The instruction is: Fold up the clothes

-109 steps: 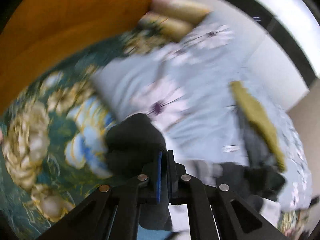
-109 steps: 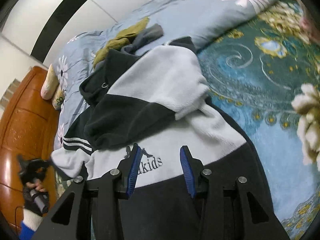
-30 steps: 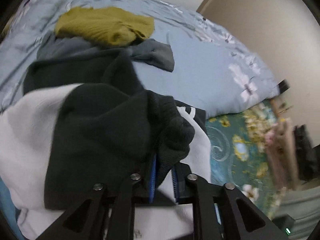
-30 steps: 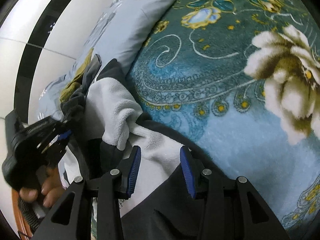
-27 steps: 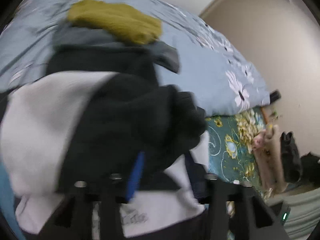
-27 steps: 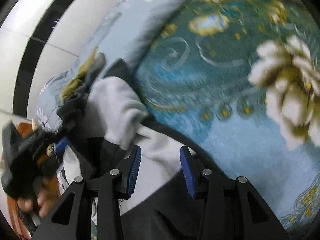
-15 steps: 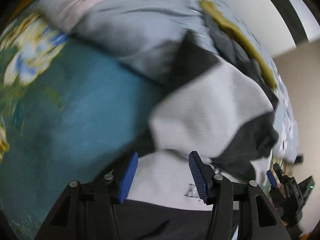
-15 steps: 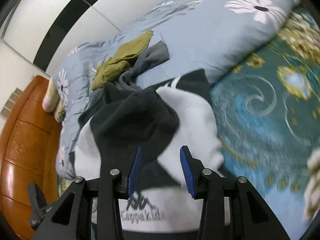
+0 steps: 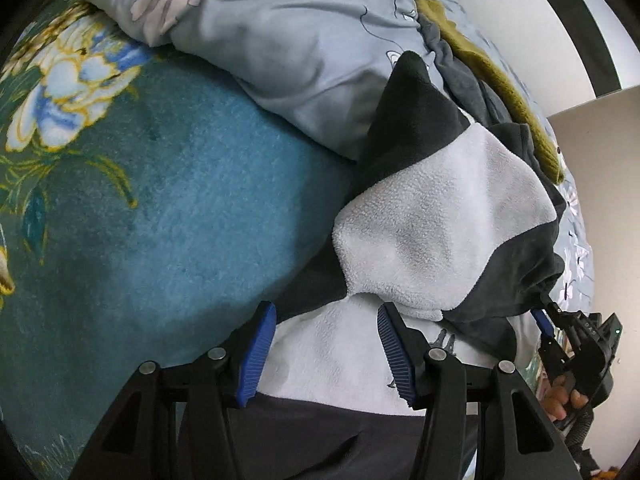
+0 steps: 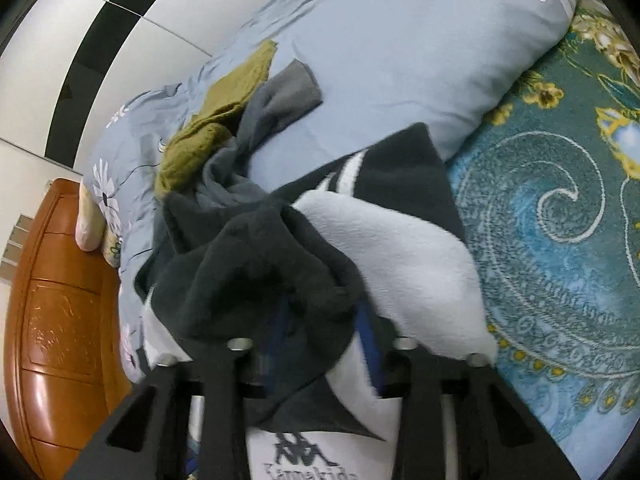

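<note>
The black and white sweater lies on the teal blanket, the left gripper spread wide and empty above it, the right gripper around its dark cuff, grip uncertain.

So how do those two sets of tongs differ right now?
The left tongs stand wide open with nothing between the blue pads, hovering over the white chest of the fleece sweatshirt. The right tongs have the sweatshirt's dark sleeve cuff bunched between them. Both have black arms and blue pads.
</note>
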Available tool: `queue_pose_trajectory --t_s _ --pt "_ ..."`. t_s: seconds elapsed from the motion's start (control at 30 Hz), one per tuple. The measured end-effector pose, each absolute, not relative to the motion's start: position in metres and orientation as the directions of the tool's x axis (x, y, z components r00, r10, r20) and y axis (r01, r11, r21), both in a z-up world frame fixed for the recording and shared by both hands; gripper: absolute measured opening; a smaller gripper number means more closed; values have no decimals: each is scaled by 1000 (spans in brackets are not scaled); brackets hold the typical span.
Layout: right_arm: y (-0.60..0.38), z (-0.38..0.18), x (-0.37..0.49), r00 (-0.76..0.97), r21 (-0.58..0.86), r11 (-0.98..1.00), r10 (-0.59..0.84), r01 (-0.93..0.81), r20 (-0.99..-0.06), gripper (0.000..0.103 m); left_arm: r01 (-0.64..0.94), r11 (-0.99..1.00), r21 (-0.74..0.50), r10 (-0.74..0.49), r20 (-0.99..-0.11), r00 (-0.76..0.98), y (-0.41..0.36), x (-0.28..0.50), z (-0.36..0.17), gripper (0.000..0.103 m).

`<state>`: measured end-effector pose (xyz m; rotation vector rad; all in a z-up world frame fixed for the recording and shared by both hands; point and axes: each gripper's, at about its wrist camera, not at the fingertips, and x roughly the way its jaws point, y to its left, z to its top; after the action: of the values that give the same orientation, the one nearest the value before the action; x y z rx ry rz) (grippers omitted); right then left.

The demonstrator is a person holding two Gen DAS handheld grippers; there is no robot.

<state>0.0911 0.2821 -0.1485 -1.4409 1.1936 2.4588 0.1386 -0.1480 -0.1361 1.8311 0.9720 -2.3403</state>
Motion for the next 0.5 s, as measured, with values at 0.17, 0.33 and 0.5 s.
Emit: queue_pose_trajectory --t_s 0.17,0.33,0.5 --pt "285 -113 120 -667 670 -689 -364 -278 -651 17 361 -806 -470 368 -875 -316 -148 144 -133 57" --pt "309 -126 163 -668 642 -679 -296 -357 -683 17 369 -811 -454 359 -884 -299 -145 151 -139 57" --pt "326 -165 178 -608 624 -622 -283 -473 -742 17 365 -809 -461 361 -879 -311 -144 158 -133 57"
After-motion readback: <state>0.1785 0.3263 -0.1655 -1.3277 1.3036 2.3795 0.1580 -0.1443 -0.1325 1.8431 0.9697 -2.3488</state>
